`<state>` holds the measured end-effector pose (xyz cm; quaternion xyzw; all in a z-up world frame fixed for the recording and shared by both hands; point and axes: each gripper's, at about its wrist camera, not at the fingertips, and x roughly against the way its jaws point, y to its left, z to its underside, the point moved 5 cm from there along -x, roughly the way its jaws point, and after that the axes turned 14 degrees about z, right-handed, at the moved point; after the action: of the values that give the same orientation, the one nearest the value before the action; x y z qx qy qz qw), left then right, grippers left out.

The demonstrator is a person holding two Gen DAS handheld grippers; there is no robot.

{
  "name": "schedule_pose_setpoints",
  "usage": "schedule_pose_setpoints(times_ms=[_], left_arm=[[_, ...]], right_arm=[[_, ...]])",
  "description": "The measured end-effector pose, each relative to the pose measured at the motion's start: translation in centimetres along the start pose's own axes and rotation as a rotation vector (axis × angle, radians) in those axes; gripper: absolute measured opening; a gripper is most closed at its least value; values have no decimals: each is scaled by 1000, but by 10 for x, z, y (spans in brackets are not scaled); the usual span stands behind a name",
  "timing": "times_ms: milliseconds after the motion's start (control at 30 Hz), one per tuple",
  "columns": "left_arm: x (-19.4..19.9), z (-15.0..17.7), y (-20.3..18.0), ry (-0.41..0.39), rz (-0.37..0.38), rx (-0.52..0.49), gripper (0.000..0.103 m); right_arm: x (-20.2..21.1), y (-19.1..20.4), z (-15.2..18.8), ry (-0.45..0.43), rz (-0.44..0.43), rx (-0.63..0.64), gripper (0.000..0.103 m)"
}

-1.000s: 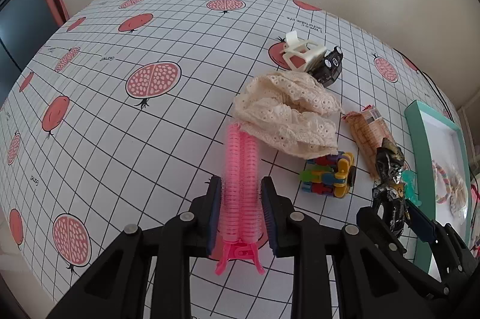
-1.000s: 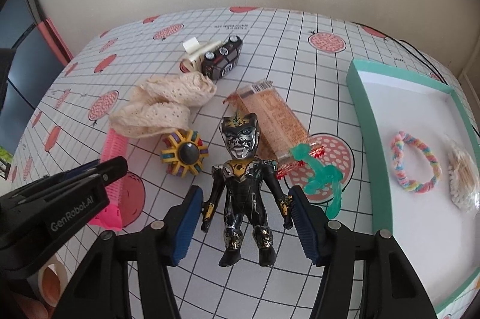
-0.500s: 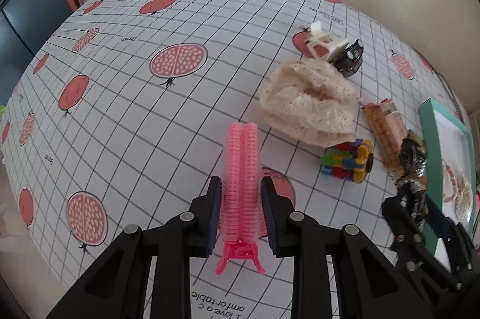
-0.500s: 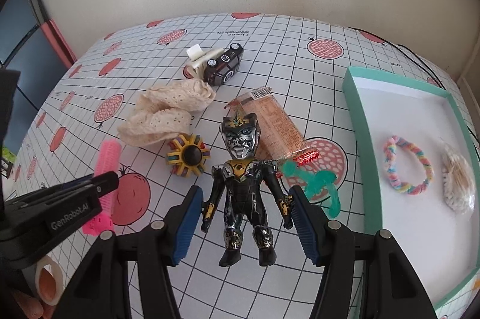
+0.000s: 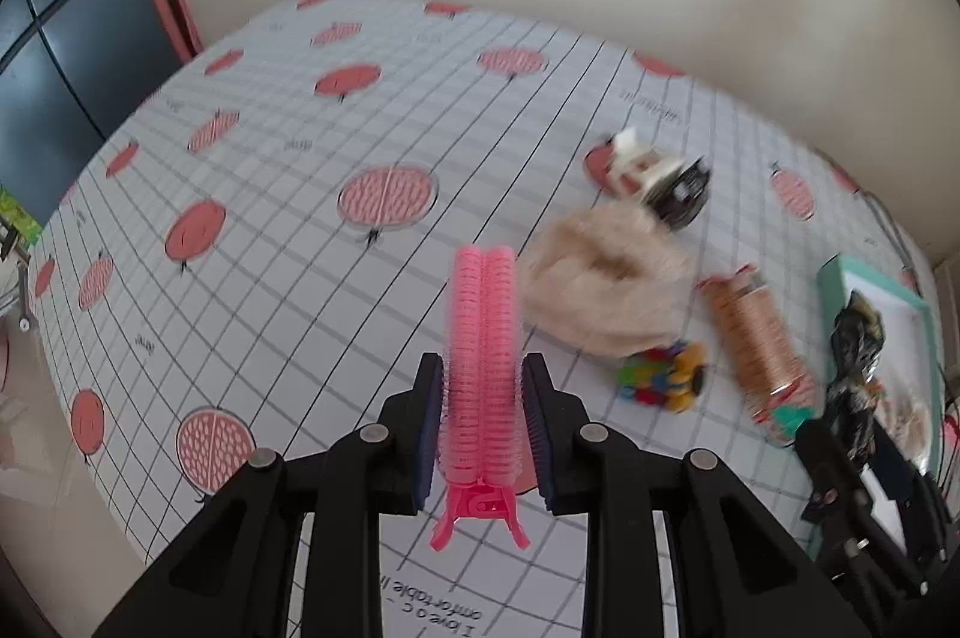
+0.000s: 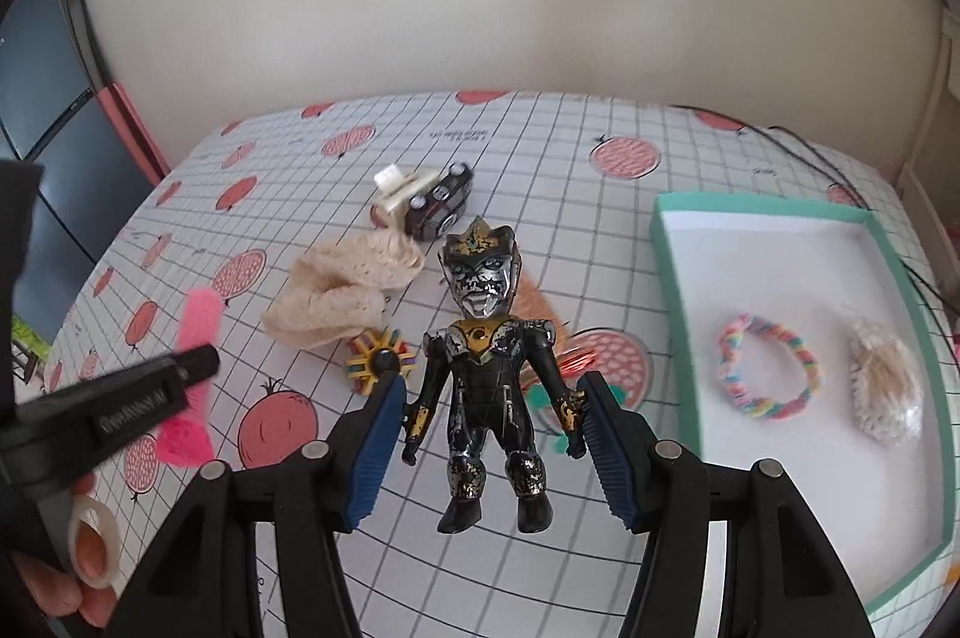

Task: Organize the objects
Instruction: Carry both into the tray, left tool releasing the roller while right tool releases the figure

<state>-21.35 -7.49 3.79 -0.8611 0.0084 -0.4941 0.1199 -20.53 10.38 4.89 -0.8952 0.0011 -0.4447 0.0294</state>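
Left hand-held gripper (image 5: 480, 419) clamped on pink hair clip (image 5: 483, 338), lifted over table (image 5: 270, 230). Right hand-held gripper (image 6: 489, 440) holds black figure (image 6: 486, 374) by its arms, left of teal tray (image 6: 672, 278). Risk: thin arm grip, figure may twist loose. Left view blurred; cloth hard to read

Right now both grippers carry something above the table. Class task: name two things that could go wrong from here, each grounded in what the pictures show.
1. The right gripper seems to hold the black figure only by its thin arms, so it may twist or slip.
2. The pink hair clip juts well beyond the left gripper and might catch the lace cloth if carried low toward the teal tray.
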Motion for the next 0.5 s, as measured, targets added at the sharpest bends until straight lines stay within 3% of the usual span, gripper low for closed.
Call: schedule_pose_setpoints(times_ms=[233,500], left_arm=[[7,1,-48,-26,67,-66,28],[4,20,-125,1,164,-155,28]], right_arm=[[3,-46,-1,6,56,-51,62],[4,-121,4,26,143,-137,62]])
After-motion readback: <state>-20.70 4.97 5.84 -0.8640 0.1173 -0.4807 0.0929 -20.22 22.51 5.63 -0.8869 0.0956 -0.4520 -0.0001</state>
